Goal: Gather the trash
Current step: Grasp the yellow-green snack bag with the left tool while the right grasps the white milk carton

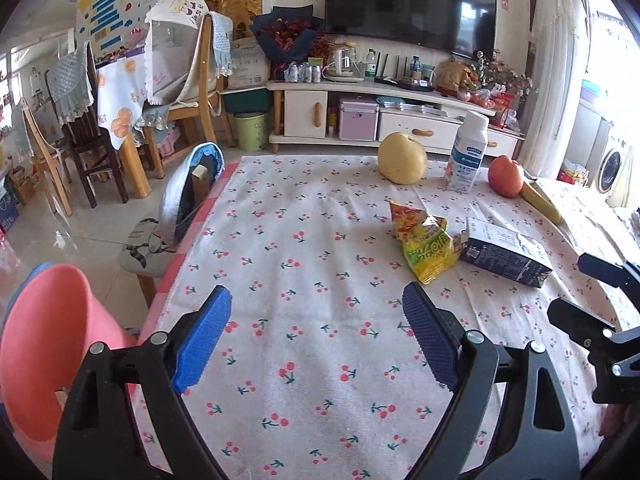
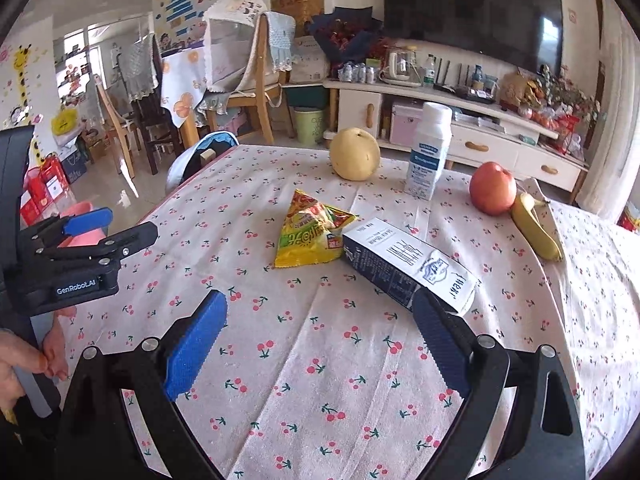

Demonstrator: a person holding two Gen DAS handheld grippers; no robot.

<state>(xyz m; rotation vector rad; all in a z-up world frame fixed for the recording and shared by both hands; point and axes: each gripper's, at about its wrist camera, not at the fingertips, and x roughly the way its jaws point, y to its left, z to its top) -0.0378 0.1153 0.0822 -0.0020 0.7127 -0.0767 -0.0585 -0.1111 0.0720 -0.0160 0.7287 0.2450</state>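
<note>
We note both grippers, left [image 1: 316,336] and right [image 2: 320,340], spread wide and empty over the table [image 1: 304,248]. Wrapper [image 2: 312,236] touches carton [image 2: 408,264], mid-table; pink bin [image 1: 52,344] beside its left edge.

The left tongs [image 1: 316,336] filled the bottom of the frame, blue pads spread wide over the cherry-print table [image 1: 304,248] with nothing between them. Right of centre lay a yellow snack bag [image 1: 428,240], touching a dark blue carton [image 1: 506,254] lying on its side. Further up stood a pale pear [image 1: 402,157], a white bottle [image 1: 468,152] and a red apple [image 1: 505,176]. A pink bin [image 1: 52,344] sat at lower left, and the right tongs [image 1: 592,296] entered at the right edge.
</note>
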